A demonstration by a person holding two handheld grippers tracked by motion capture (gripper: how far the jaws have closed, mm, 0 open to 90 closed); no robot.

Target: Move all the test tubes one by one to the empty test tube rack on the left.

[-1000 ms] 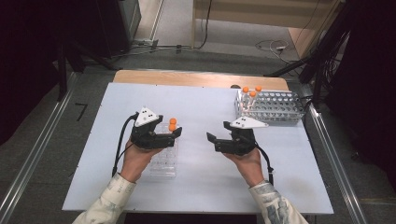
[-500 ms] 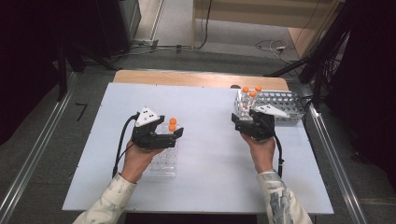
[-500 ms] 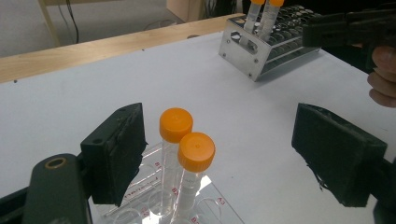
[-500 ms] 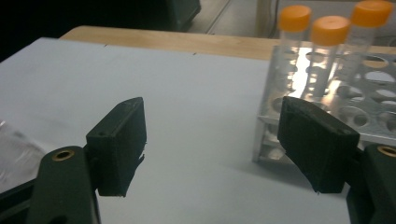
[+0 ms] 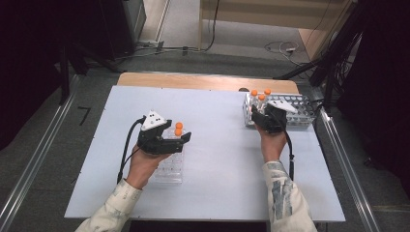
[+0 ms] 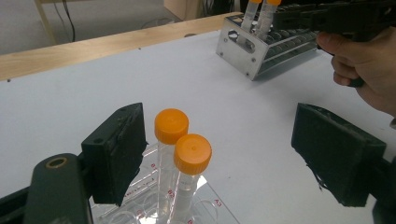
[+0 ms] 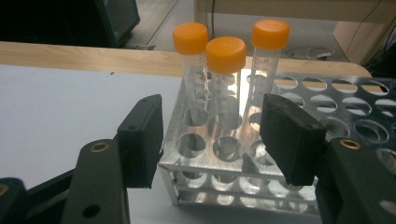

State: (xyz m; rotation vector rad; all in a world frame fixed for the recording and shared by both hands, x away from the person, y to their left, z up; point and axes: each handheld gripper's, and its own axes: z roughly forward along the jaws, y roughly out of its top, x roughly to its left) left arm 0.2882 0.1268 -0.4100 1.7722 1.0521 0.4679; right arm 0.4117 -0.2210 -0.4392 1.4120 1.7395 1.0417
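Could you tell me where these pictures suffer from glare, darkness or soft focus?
Right gripper view: bright glare behind the middle tube in the metal rack. Left gripper view: near jaws slightly soft, the two capped tubes sharp. High view: evenly lit table, dark surroundings.

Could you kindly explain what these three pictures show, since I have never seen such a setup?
A person holds two hand-held black two-jaw grippers. The high view looks down on a white table; each gripper view looks along that gripper's own jaws. The left gripper, open, stands by two orange-capped clear tubes in a clear plastic rack. The right gripper, open, faces three orange-capped tubes in a perforated metal rack. Neither gripper holds anything.
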